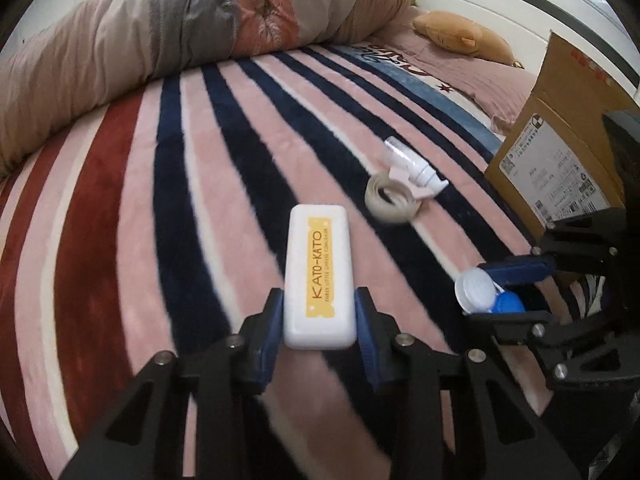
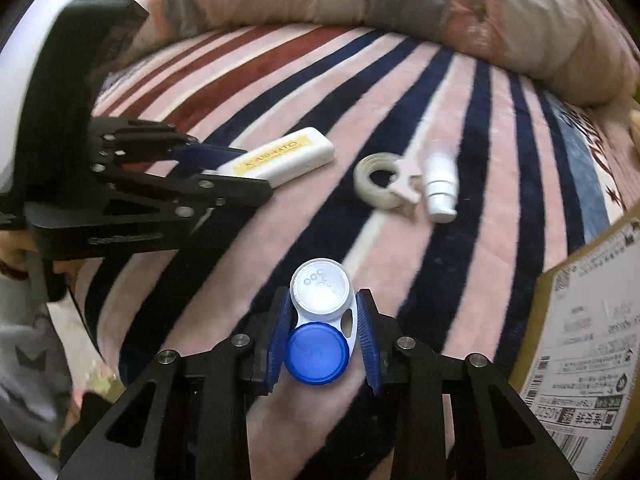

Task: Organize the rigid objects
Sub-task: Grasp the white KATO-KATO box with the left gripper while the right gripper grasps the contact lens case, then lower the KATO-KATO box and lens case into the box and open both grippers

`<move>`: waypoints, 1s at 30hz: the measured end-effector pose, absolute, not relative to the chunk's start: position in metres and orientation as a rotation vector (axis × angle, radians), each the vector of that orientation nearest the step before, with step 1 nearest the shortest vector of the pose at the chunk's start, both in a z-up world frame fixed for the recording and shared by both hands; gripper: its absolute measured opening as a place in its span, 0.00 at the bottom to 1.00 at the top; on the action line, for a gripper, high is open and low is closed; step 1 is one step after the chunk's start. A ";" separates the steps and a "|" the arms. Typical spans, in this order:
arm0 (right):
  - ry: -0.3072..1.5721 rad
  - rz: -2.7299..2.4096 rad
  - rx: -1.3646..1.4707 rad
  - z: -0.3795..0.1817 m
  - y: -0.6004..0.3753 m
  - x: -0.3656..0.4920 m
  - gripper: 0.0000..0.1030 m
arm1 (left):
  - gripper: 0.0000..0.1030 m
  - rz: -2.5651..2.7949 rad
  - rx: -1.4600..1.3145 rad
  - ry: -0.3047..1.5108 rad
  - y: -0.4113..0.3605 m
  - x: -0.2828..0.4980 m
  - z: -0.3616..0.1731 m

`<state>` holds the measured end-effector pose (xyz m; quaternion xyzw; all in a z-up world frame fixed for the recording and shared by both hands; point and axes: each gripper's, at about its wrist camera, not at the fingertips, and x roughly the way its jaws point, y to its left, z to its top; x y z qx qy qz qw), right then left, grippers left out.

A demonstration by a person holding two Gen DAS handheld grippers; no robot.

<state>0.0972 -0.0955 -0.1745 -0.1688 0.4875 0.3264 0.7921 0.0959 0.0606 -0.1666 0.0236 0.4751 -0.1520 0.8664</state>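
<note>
My left gripper [image 1: 319, 312] is shut on a white KATO-KATO case [image 1: 319, 272] with a yellow label, held just above the striped blanket; the case also shows in the right wrist view [image 2: 284, 158]. My right gripper [image 2: 323, 328] is shut on a contact lens case [image 2: 320, 320] with one white cap and one blue cap; it shows in the left wrist view [image 1: 486, 292] too. A roll of tape [image 1: 390, 200] and a small white spray bottle [image 1: 416, 168] lie together on the blanket, ahead of both grippers.
A striped pink, navy and red blanket [image 1: 160, 200] covers the bed. A cardboard box [image 1: 560, 152] stands at the right, also in the right wrist view [image 2: 584, 340]. A rolled quilt [image 1: 160, 40] lies along the far side, and a plush toy [image 1: 464, 32] at the back.
</note>
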 end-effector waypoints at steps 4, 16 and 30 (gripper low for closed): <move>1.047 0.704 -0.415 -0.174 -0.092 0.094 0.27 | 0.32 -0.283 0.046 0.986 0.056 0.103 -0.174; 0.797 0.792 -0.314 -0.067 -0.122 0.034 0.27 | 0.31 -0.229 0.049 0.867 0.047 0.077 -0.097; 0.656 0.504 -0.146 -0.008 -0.291 0.040 0.27 | 0.31 -0.523 0.187 0.677 -0.123 0.047 0.040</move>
